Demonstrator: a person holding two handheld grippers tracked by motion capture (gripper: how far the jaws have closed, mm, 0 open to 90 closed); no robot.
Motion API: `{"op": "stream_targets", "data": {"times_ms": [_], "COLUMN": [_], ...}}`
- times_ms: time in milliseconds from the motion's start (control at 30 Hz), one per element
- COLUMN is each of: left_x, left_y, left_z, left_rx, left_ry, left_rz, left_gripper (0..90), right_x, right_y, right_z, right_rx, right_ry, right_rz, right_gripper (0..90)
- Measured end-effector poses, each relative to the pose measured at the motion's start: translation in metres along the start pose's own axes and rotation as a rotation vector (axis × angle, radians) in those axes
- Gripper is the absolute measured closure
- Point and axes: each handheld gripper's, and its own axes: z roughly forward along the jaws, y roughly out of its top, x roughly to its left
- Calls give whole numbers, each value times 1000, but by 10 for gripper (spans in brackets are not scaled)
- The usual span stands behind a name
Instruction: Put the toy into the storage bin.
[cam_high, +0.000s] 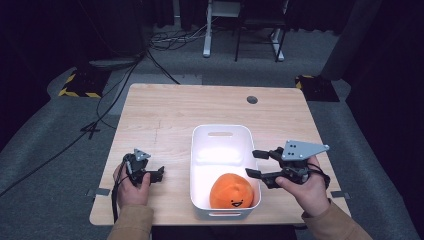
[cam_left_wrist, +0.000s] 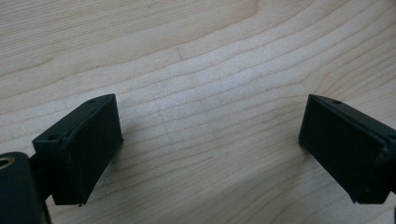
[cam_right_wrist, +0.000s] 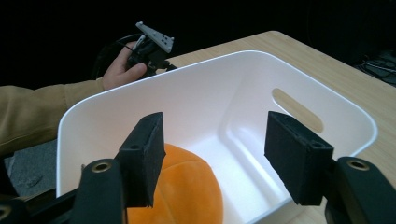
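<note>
One orange plush toy (cam_high: 231, 190) lies in the near end of the white bin (cam_high: 220, 132), a small dark smiling face stitched on the side turned toward you; no brand, label or lettering can be read on the toy or the bin; the bin sits on the wooden table (cam_high: 165, 110) near its front edge, with a slot handle cut into its far wall and the far half of its floor bare; your right gripper (cam_high: 255, 164) hangs over the bin's right rim, its jaws spread wide and holding nothing, pointing left across the bin; in the right gripper view those jaws frame the bin's interior, with the toy (cam_right_wrist: 187, 186) just below and behind the left one; your left gripper (cam_high: 159, 174) rests low over the bare tabletop just left of the bin, apart from it, held in your left hand (cam_high: 131, 187); in the left gripper view its jaws stand wide apart with nothing but wood grain between them; a round grey cable port (cam_high: 252, 99) sits in the table's far right area, and black cables (cam_high: 120, 85) trail over the grey floor beyond.
</note>
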Motion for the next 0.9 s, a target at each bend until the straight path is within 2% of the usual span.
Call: {"op": "stream_targets", "data": {"times_ms": [233,467,667,900], "left_x": [0,-1,-2,-2], "left_y": [0,0,-1,-2], "left_z": [0,0,-1,-1], "left_rx": [0,-3,-2,3], "left_ry": [-1,-8,-14,-9], "left_rz": [0,6,10,16], "left_gripper": [63,63,63,63], "right_x": [-15,-33,-51,-74], "right_y": [0,-4,-11,-25], "right_z": [-9,-18,-24,-26], "right_rx": [-7,14,36,70], "right_ry": [-55,-102,-145,-198], "right_rz": [19,36,42,85], "right_gripper": [374,361,344,323]}}
